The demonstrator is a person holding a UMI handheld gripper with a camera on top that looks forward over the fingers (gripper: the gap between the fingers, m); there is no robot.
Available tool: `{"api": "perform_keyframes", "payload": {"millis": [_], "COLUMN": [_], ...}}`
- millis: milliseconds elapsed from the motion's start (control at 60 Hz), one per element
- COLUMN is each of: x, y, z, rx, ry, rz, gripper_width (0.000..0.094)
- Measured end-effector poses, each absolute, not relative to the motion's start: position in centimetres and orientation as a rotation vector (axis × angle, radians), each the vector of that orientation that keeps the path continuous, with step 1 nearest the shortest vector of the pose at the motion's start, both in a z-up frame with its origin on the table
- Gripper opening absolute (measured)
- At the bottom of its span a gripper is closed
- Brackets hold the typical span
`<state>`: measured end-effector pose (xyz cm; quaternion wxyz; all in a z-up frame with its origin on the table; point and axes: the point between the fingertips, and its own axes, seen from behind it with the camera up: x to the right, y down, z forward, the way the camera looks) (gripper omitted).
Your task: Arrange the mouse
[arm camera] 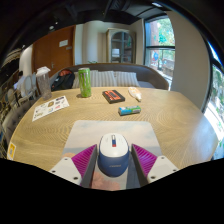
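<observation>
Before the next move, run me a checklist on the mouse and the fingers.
1. Mouse between the fingers: ok, centred between the pink pads.
2. Fingers pressing on both sides of the mouse: cannot tell; the pads sit close against it.
3. Mouse over the grey mouse pad: ok.
4. Table ahead free of clutter nearby: ok; the green bottle, the papers and the blue object lie beyond.
5. Mouse lifted or resting: cannot tell.

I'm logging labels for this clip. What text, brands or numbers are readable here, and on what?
Nothing can be read.
Paper sheet: print too small.
Green bottle: no legible label.
Red-and-black packet: markings blurred.
Mouse, between the gripper fingers: no visible logo.
</observation>
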<state>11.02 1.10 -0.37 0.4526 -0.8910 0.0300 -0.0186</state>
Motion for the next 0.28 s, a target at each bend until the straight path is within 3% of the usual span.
{"api": "perform_keyframes", "payload": {"millis": [33,50,83,283], "x": [11.0,11.2,11.3,12.5], "y": [0.6,0.4,-0.2,-6.2], "z": [0.1,0.4,1.1,4.1], "rx": [-2.191,-2.183,-2.170,-2.109], "ry": [0.075,0.077,0.075,0.108], "rz": [-0.045,-0.046,-0.046,-0.033], "gripper_width": [0.0839,0.0860,0.0829,0.0848]}}
